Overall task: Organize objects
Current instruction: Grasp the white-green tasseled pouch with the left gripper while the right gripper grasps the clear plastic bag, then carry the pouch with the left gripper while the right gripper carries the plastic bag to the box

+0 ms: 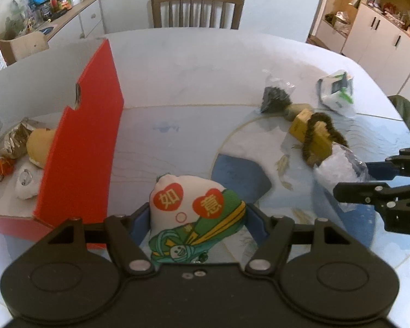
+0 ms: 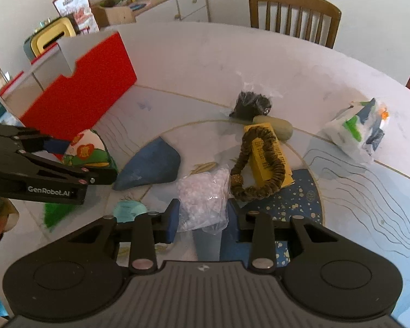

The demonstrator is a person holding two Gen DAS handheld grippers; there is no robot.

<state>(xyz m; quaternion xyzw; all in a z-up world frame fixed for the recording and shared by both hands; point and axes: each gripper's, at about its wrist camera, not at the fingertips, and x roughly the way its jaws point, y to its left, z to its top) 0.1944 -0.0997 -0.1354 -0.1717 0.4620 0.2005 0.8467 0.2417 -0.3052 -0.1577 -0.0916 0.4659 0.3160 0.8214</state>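
Note:
My left gripper point(image 1: 196, 218) is shut on a white and green cloth pouch point(image 1: 196, 218) with red hearts, held just right of the red box point(image 1: 82, 147); the pouch also shows in the right wrist view point(image 2: 88, 150). My right gripper point(image 2: 202, 218) is shut on a clear bag of white beads point(image 2: 205, 199), seen too in the left wrist view point(image 1: 339, 169). The box holds a foil packet point(image 1: 12, 139), a yellow round thing point(image 1: 39, 143) and small items.
On the table point(image 2: 205, 63) lie a yellow carton point(image 2: 270, 153) with a brown scrunchie point(image 2: 259, 164) over it, a black item in clear wrap point(image 2: 251, 104), a green oval point(image 2: 277, 128) and a white and green packet point(image 2: 355, 131). A wooden chair point(image 1: 196, 8) stands behind.

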